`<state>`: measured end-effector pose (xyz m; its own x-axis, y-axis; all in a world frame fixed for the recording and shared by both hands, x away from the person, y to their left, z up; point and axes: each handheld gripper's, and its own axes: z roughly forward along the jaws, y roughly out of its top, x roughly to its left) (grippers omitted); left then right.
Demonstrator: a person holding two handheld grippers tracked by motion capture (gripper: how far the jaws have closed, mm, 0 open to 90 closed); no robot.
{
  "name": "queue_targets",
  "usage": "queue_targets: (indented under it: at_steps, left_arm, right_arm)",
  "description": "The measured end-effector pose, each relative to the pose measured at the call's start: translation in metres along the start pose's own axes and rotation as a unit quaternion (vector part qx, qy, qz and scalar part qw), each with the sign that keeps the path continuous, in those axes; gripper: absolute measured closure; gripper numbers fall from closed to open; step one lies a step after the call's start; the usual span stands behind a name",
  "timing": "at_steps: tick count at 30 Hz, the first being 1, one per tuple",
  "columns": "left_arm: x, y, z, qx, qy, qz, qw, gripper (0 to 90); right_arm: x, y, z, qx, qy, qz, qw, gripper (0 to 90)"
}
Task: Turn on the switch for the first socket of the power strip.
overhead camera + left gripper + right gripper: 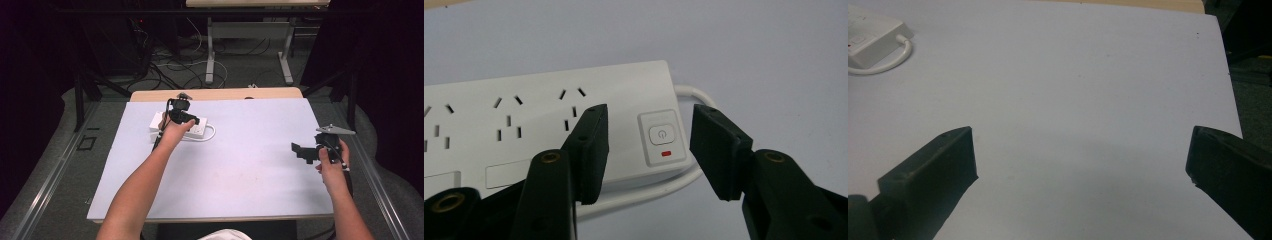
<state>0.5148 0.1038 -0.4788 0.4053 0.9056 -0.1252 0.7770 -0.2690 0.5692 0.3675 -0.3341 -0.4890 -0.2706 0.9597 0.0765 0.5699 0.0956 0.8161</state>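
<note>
Your left gripper (pixel 649 150) hovers over the power strip (pixel 549 125), fingers (pixel 591 145) parted and gripping nothing; its switch (pixel 662 136) sits between them, just beyond; judged rigid, light, smooth plastic, likely to slide; take it across the narrow body, clear of the stiff cable (pixel 691 95); your right gripper (pixel 1080 165) stands wide open, empty, well apart over the tabletop (pixel 1073 75).

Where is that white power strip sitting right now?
The power strip lies on the table's far left part, under the left gripper, whose open jaws flank its power button.
</note>
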Motion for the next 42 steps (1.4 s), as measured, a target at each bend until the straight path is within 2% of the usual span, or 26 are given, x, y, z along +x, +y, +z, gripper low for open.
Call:
queue_targets:
  at_steps: [7, 10, 13, 15, 18, 22, 24, 28, 30, 35, 38, 40, 42]
  left_arm:
    - [-0.005, -0.001, -0.014, -0.028, -0.009, 0.029, 0.9992, 44.7]
    - [-0.007, -0.002, -0.021, -0.039, -0.018, 0.032, 0.9986, 44.6]
    - [-0.010, -0.004, -0.026, -0.045, -0.031, 0.027, 0.9981, 46.7]
    - [-0.013, -0.005, -0.030, -0.050, -0.044, 0.030, 0.9973, 47.3]
    - [-0.016, -0.007, -0.034, -0.055, -0.052, 0.042, 0.9963, 46.7]
    - [-0.021, -0.010, -0.042, -0.067, -0.070, 0.043, 0.9943, 45.1]
    - [-0.024, -0.012, -0.046, -0.073, -0.071, 0.049, 0.9936, 43.4]
    - [-0.026, -0.016, -0.053, -0.076, -0.080, 0.046, 0.9928, 36.7]
    - [-0.026, -0.018, -0.056, -0.079, -0.086, 0.038, 0.9925, 31.0]
    - [-0.024, -0.021, -0.062, -0.079, -0.096, 0.035, 0.9916, 15.3]
    - [-0.023, -0.025, -0.064, -0.078, -0.103, 0.020, 0.9914, 9.9]
    - [-0.021, -0.027, -0.066, -0.074, -0.102, 0.028, 0.9916, 1.3]
    - [-0.019, -0.029, -0.068, -0.073, -0.100, 0.028, 0.9919, 0.1]
  right_arm:
    - [0.000, 0.000, -0.001, 0.000, -0.001, 0.003, 1.0000, 0.0]
    - [0.000, 0.000, -0.001, -0.001, -0.002, 0.001, 1.0000, 0.0]
    - [0.000, 0.000, -0.001, 0.000, -0.005, -0.002, 1.0000, 0.0]
    - [0.000, 0.001, -0.001, 0.000, -0.005, -0.002, 1.0000, 0.0]
    - [0.000, 0.001, -0.002, -0.001, -0.004, -0.001, 1.0000, 0.0]
    - [0.000, 0.001, -0.001, -0.001, -0.005, -0.003, 1.0000, 0.0]
    - [0.001, 0.000, -0.001, -0.003, -0.006, -0.001, 1.0000, 0.0]
    - [0.002, 0.000, 0.000, -0.002, -0.006, -0.001, 1.0000, 0.0]
    - [0.001, 0.000, 0.000, -0.002, -0.006, -0.003, 1.0000, 0.0]
    - [0.002, 0.000, -0.001, -0.001, -0.003, -0.001, 1.0000, 0.0]
    - [0.002, 0.000, 0.000, -0.004, -0.006, 0.000, 1.0000, 0.0]
    - [0.002, 0.000, -0.001, 0.001, -0.002, -0.001, 1.0000, 0.0]
    - [0.002, 0.000, 0.000, 0.002, -0.002, 0.000, 1.0000, 0.0]
